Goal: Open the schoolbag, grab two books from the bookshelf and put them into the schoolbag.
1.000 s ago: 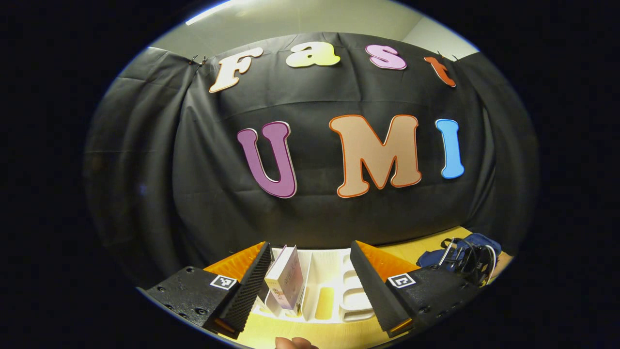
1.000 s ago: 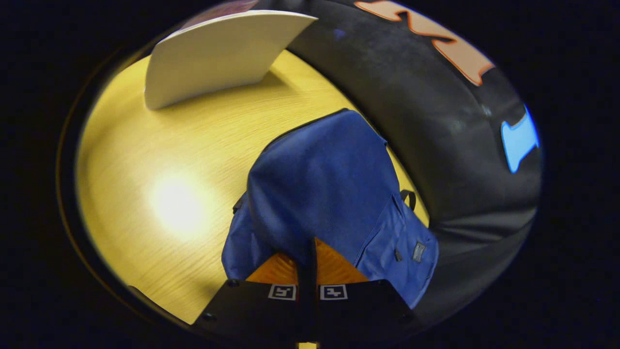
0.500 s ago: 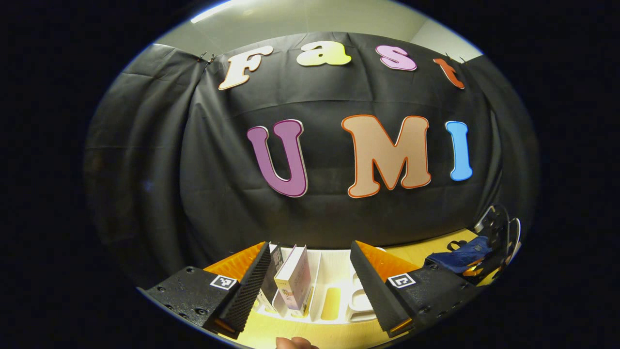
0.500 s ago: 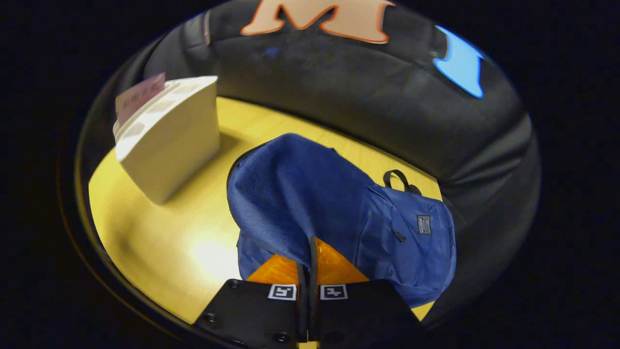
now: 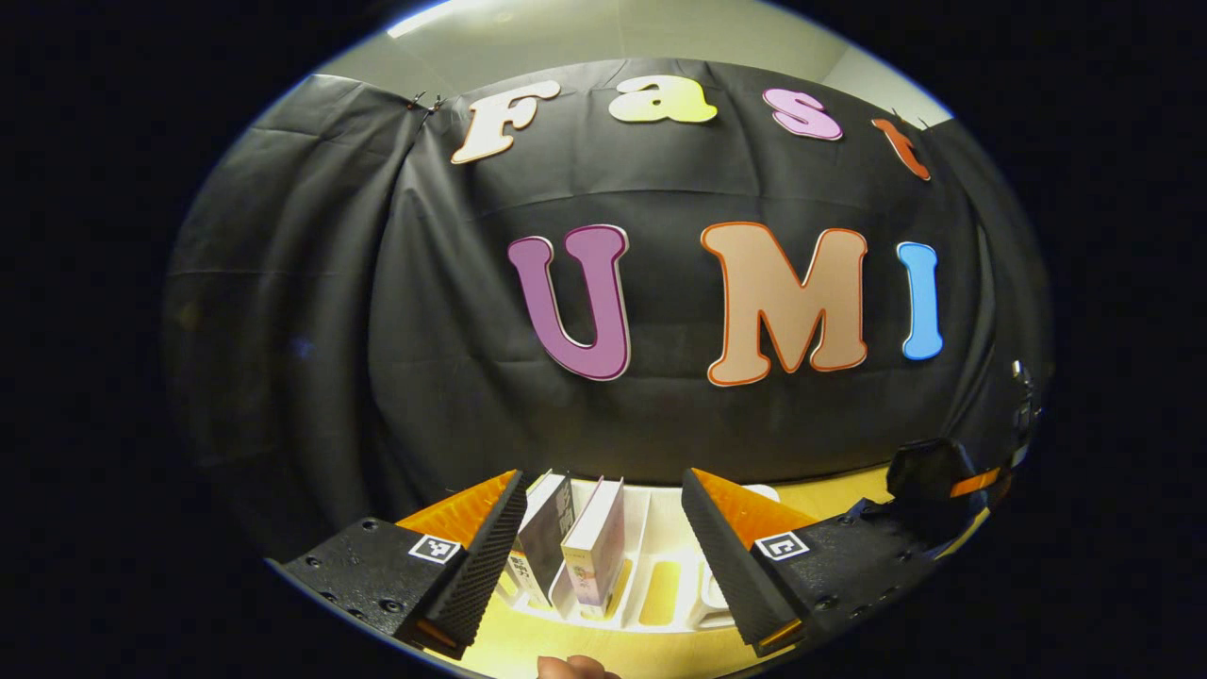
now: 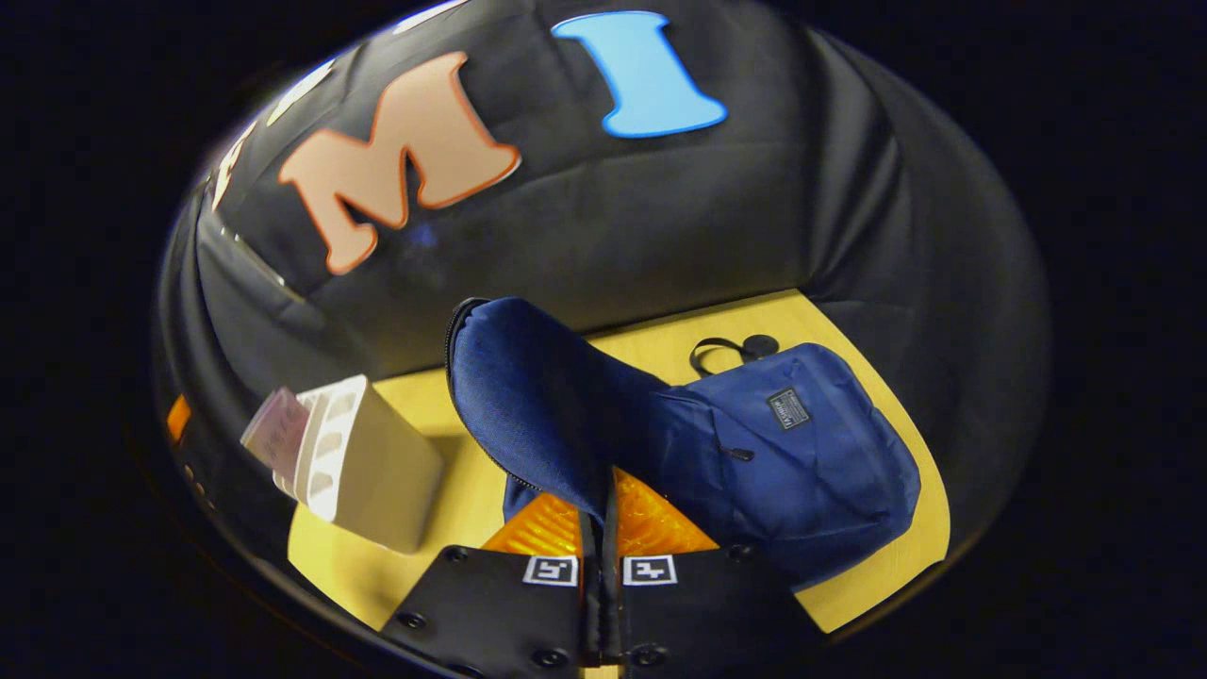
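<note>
Yellow wood counter underfoot, black cloth wall behind, and both tongs are in play. Right tongs first: the two fingers are pressed together, pinching the edge of the schoolbag's blue flap, and that flap stands lifted, peeled up and back from the body of the bag with its zipper edge showing along the left side. Below the lifted flap the bag lies flat on the counter, front pocket and small label facing up, carry loop at the far end near the cloth wall. Off to the left in the right gripper view, well apart from the bag, sits the white bookshelf, tilted in the picture, with a pinkish book poking out of it.

Over to the left tongs: fingers spread wide, nothing between them, held above the counter's near edge. Straight ahead through the gap stands that white bookshelf with its upright dividers. Two books are in its left slots, leaning slightly: a dark book beside the left finger and a pale book with a pinkish cover next to it. The slots to the right look open. At the far right of the left gripper view, part of the other gripper is seen above the counter. A fingertip peeks in at the bottom edge.
</note>
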{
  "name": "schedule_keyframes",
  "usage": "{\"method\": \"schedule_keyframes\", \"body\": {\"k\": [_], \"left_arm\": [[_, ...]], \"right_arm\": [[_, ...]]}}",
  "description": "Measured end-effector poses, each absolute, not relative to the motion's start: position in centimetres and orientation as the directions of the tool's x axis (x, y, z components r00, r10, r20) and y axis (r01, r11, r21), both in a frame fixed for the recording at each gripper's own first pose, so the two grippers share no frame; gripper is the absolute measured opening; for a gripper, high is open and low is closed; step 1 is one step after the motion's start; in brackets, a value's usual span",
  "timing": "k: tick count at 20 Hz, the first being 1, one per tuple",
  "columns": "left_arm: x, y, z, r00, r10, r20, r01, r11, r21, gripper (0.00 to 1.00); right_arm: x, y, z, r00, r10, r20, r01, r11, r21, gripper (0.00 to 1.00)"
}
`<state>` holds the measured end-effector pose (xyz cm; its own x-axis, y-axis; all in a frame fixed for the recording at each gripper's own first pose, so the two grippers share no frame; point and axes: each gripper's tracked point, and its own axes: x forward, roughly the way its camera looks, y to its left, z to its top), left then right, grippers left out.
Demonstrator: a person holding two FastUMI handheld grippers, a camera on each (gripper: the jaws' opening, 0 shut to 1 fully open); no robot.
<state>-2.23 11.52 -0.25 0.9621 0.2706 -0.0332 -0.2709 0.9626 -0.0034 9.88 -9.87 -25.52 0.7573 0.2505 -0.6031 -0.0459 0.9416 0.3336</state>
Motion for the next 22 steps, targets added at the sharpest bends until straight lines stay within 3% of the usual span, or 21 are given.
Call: {"method": "schedule_keyframes", "body": {"k": [6, 8, 9, 13, 16, 22], "left_arm": [[-0.9, 13.2, -0.7, 0.959, 0.277, -0.062, -0.279, 0.960, -0.023, 1.00], [0.4, 13.1, -1.3, 0.962, 0.254, -0.101, -0.258, 0.966, -0.030, 0.93], [1.3, 12.9, -1.9, 0.965, 0.226, -0.133, -0.233, 0.972, -0.035, 1.00], [3.7, 12.4, -5.7, 0.927, 0.095, -0.364, -0.148, 0.982, -0.121, 0.97], [4.3, 13.3, -9.0, 0.836, 0.085, -0.542, -0.147, 0.987, -0.071, 0.98], [7.3, 14.6, -13.7, 0.714, 0.056, -0.698, -0.090, 0.996, -0.012, 0.98]], "right_arm": [[9.4, -12.9, -23.8, 0.802, 0.203, -0.562, 0.090, 0.888, 0.451, 0.04], [9.6, -13.0, -23.9, 0.805, 0.201, -0.558, 0.112, 0.873, 0.475, 0.04], [9.4, -13.3, -24.0, 0.808, 0.196, -0.556, 0.118, 0.870, 0.478, 0.04], [9.2, -13.5, -24.0, 0.809, 0.194, -0.555, 0.124, 0.866, 0.484, 0.05], [9.2, -13.5, -24.2, 0.812, 0.196, -0.550, 0.127, 0.861, 0.493, 0.05], [9.2, -13.3, -24.3, 0.813, 0.202, -0.545, 0.125, 0.856, 0.502, 0.05]]}}
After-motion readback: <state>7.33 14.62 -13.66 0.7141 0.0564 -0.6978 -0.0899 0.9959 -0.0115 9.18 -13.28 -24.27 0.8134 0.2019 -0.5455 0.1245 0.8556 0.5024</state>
